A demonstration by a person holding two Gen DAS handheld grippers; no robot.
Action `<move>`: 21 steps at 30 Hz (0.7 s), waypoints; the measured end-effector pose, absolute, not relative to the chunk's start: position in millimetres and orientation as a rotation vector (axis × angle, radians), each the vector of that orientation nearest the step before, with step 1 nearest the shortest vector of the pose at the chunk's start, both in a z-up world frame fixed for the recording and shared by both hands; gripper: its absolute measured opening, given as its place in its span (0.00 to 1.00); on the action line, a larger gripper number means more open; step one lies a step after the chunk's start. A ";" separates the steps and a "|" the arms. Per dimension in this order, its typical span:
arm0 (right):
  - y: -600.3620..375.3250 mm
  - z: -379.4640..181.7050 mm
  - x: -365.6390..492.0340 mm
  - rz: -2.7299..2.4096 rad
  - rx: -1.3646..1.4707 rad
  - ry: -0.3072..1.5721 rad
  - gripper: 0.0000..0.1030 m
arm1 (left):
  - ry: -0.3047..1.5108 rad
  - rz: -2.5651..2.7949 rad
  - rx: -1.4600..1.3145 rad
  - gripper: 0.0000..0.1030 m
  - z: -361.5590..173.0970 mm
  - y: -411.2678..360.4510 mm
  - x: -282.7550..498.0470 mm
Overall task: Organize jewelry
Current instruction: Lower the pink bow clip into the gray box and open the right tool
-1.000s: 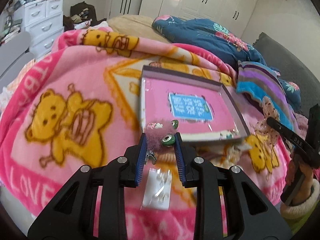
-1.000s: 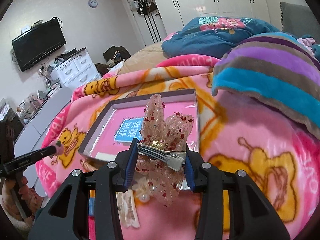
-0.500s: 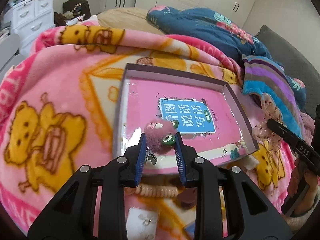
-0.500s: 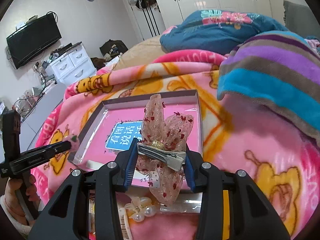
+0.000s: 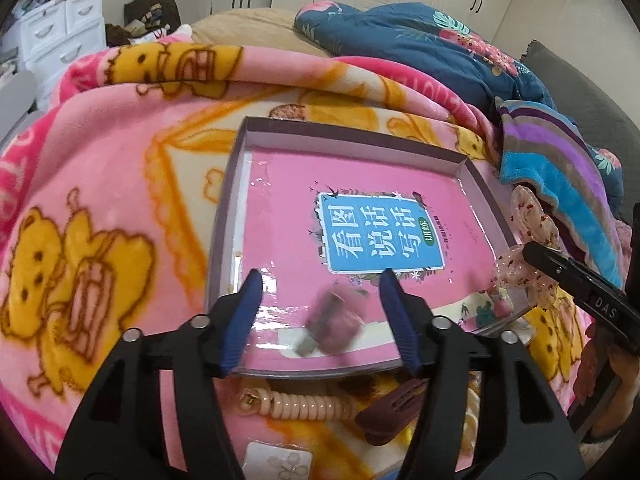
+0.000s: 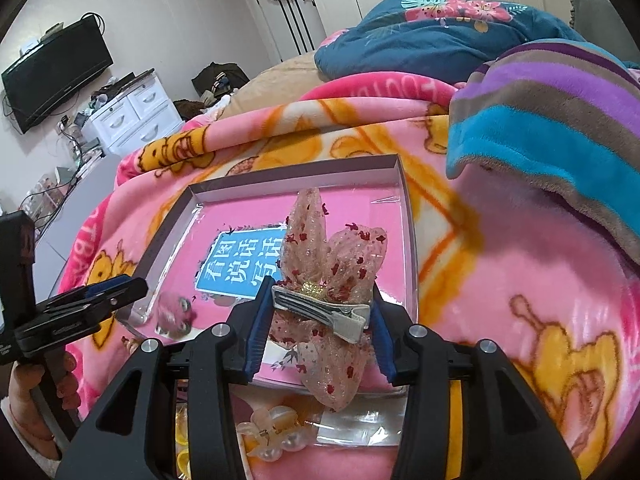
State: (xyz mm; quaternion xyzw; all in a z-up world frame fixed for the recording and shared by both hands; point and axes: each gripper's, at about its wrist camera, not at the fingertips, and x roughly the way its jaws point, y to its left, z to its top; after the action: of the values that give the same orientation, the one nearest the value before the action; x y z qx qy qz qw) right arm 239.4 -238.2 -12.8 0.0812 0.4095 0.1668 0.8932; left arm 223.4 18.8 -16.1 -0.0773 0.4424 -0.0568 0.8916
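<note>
The fuzzy pink clip (image 5: 334, 322), pinched a second ago, is released into the tray (image 5: 240, 184) by the now-spread left gripper (image 5: 320, 312); the bow clip (image 6: 332, 280) is pinched by the right gripper (image 6: 318, 320), likely next.

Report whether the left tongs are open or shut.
Open: the left tongs stand spread, and the blurred fuzzy pink hair clip sits loose between them.
</note>
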 end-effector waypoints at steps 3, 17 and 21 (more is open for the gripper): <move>-237.5 -15.2 241.1 0.344 0.170 0.854 0.48 | 0.906 -0.109 -0.152 0.66 -11.4 20.5 217.5; -256.4 1.8 216.2 0.304 0.166 0.785 0.80 | 0.846 -0.048 -0.171 0.91 12.3 37.4 185.9; -263.0 11.9 202.4 0.306 0.168 0.750 0.82 | 0.832 -0.044 -0.177 0.91 18.5 39.4 176.0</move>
State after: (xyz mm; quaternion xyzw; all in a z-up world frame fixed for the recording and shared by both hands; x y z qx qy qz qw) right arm 202.4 -263.0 11.9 0.0816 0.3643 0.1488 0.9157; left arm 176.0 39.4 18.5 -0.0856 0.4034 -0.0216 0.9107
